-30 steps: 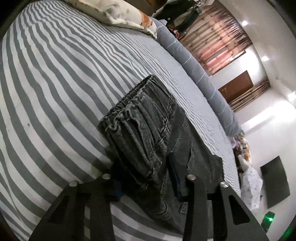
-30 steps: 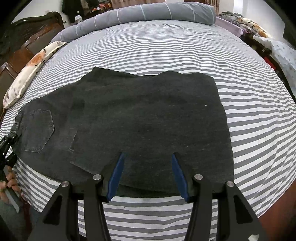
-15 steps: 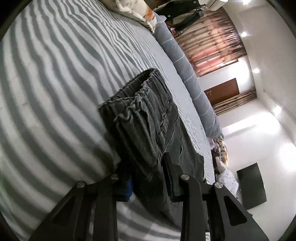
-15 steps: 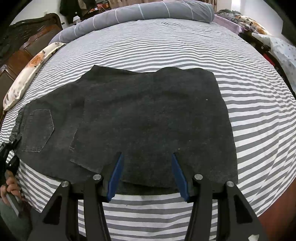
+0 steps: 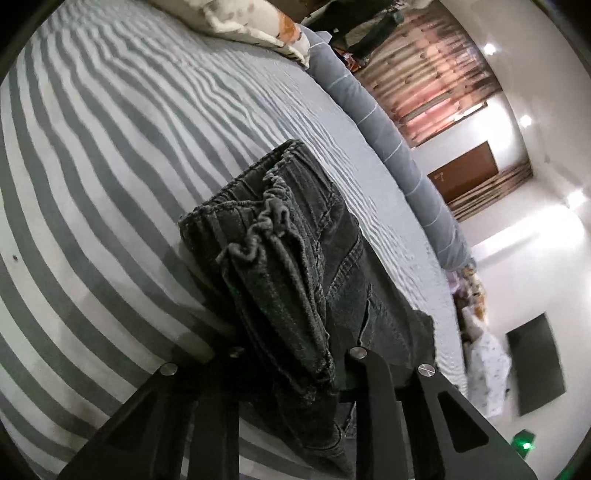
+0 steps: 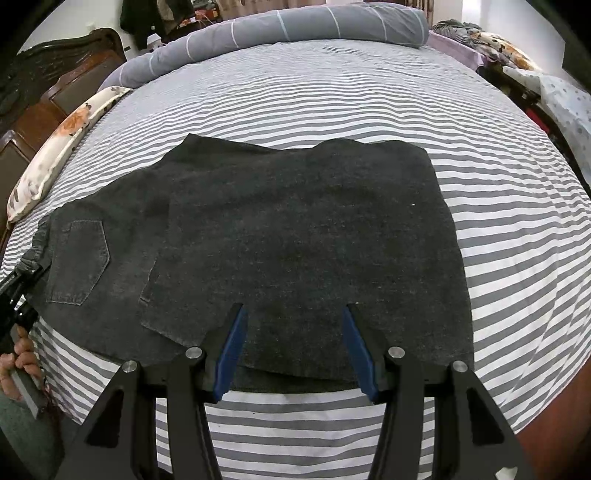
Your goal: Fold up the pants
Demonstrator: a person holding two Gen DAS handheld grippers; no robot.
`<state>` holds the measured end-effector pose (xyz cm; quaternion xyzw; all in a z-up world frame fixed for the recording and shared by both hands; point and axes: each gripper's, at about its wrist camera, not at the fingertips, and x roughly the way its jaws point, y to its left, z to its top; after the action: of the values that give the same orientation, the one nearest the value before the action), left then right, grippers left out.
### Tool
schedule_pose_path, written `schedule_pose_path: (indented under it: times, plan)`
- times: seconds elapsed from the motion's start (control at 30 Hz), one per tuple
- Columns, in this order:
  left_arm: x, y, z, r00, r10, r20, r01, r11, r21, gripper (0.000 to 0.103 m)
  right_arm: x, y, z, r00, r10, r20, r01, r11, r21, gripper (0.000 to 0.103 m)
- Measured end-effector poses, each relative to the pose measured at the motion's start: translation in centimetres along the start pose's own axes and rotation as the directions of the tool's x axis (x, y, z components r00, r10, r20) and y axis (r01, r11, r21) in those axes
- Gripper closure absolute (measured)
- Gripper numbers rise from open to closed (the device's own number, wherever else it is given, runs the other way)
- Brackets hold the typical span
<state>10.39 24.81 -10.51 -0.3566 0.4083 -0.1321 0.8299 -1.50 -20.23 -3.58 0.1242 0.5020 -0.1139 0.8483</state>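
Dark grey denim pants (image 6: 295, 229) lie folded on the striped bed, with the back pocket (image 6: 79, 262) at the left and the legs doubled over to the right. In the left wrist view the gathered waistband (image 5: 273, 236) is bunched between the black fingers of my left gripper (image 5: 291, 354). Its jaws are closing and pinch the fabric, which hides the pads. From the right wrist view, that left gripper (image 6: 22, 280) holds the waistband corner slightly raised. My right gripper (image 6: 293, 343) stands open over the near edge of the folded legs, its blue pads (image 6: 232, 347) apart from the cloth.
A grey-and-white striped sheet (image 6: 332, 92) covers the bed. A floral pillow (image 6: 55, 147) and a wooden headboard (image 6: 48, 85) are at the left, and a long grey bolster (image 6: 295, 22) runs along the far edge. A person's hand (image 6: 18, 358) grips the left tool.
The left gripper's jaws have narrowed onto the bunched waistband, and its view has swung slightly. The right gripper and the folded legs have stayed put.
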Motion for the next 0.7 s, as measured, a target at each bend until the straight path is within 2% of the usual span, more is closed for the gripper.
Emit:
schedule_pose_path:
  times: [0.13, 0.33, 0.57, 0.7]
  plan:
    - [-0.2, -1.5, -0.1, 0.999, 0.045, 0.01, -0.046, 0.998, 0.049, 0.085, -0.4, -0.6, 0.0, 1.0, 0.011, 0.011, -0.011, 1.0, 0.018, 0.052]
    - [-1.3, -4.8, 0.7, 0.997, 0.058, 0.042, -0.063, 0.99, 0.125, 0.087, -0.8, -1.5, 0.2, 0.999, 0.047, 0.023, -0.048, 0.998, 0.042, 0.052]
    - [-3.7, -13.3, -0.2, 0.994, 0.046, 0.102, -0.074, 0.955, 0.288, 0.088, -1.9, -2.9, 0.1, 0.991, 0.119, 0.054, -0.122, 0.99, 0.073, 0.052]
    - [-4.1, -18.1, -1.2, 0.995, 0.017, 0.096, -0.048, 0.941, 0.335, 0.088, -2.5, -4.4, 0.1, 0.984, 0.164, 0.071, -0.171, 0.979, 0.108, 0.05]
